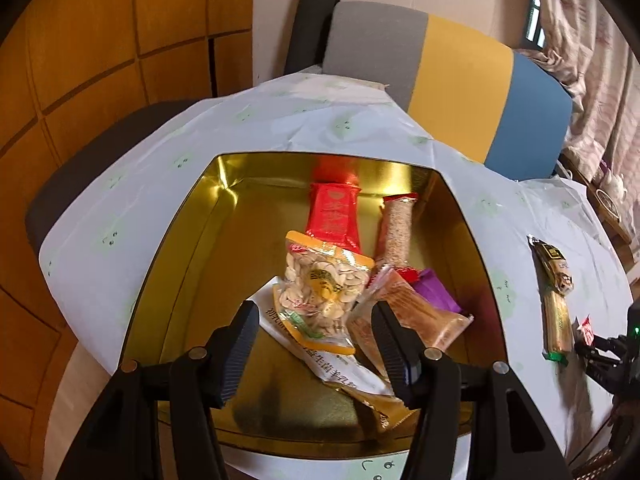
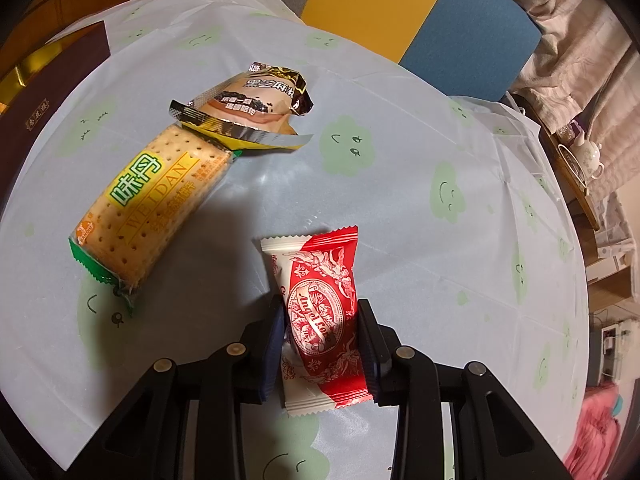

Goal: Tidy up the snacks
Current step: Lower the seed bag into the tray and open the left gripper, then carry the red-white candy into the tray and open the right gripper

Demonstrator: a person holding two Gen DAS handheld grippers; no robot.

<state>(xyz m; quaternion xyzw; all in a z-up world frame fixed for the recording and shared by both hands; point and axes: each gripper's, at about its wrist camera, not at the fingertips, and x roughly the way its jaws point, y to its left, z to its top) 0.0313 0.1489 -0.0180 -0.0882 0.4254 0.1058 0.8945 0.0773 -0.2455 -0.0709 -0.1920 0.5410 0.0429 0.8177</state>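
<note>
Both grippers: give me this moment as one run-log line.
left gripper: open, over gold tin | right gripper: shut on red-and-white candy | on table: cracker pack, sesame snack

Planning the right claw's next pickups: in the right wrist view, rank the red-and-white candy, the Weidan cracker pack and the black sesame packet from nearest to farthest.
1. Red-and-white candy: held in the right claw.
2. Weidan cracker pack: ahead, left.
3. Black sesame packet: farthest, beyond the crackers' far end.
</note>
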